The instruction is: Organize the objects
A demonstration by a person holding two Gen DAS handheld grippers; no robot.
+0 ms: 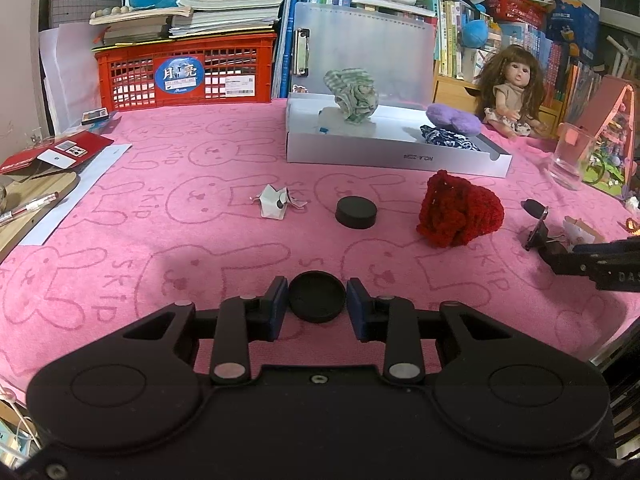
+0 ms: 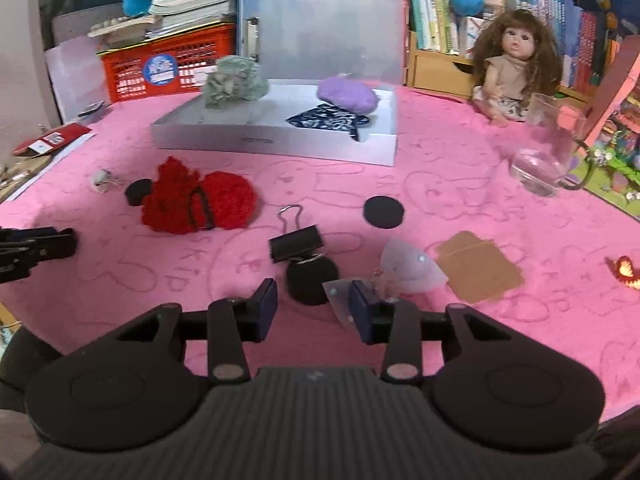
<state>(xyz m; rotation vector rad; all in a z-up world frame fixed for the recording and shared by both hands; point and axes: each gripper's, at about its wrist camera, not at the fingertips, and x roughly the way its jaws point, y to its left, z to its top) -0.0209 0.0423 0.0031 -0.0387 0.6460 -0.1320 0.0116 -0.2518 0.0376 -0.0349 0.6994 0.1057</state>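
Left wrist view: left gripper (image 1: pixel 317 298) angled down over pink cloth (image 1: pixel 160 240), clenched on black cap (image 1: pixel 317 297); white tray (image 1: pixel 384 148) w/ green cloth (image 1: pixel 354 96), purple pouch (image 1: pixel 454 118). Right wrist view: right gripper (image 2: pixel 313 300) angled down, released, jaws apart around black weight (image 2: pixel 312 280) w/ binder clip (image 2: pixel 296 242) atop.

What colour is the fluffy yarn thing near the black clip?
Red. The fluffy yarn piece shows best in the right wrist view.
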